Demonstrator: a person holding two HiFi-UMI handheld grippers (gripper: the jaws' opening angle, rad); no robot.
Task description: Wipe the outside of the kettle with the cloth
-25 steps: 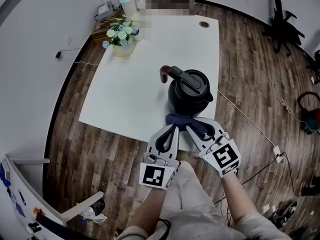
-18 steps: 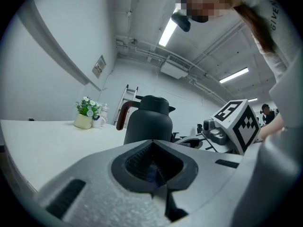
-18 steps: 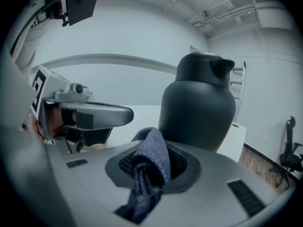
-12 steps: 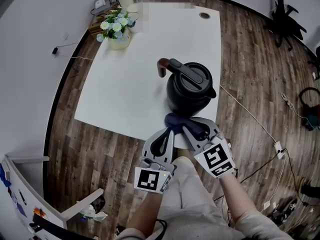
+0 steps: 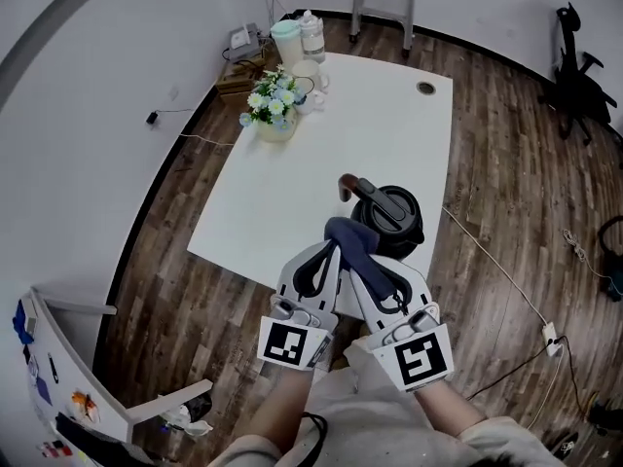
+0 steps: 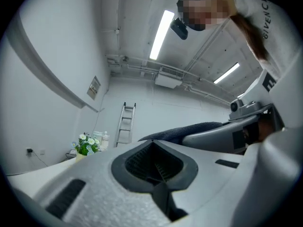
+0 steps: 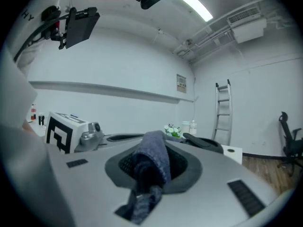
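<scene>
The black kettle (image 5: pixel 391 224) is set upright on the white counter (image 5: pixel 311 154), close to the near edge. Its long handle (image 5: pixel 375 197) is laid across the lid, from the brown end at the far left to the near right. The dark blue cloth (image 5: pixel 344 230) is pinched in the right tool (image 5: pixel 358 253), and the jaws are closed tight on it. Half a second ago the cloth was held low by the kettle's bottom. Now it is lifted to the kettle's left side, up near the lid. The left tool (image 5: pixel 329 253) is closed with nothing in it and is held just beside the right one.
</scene>
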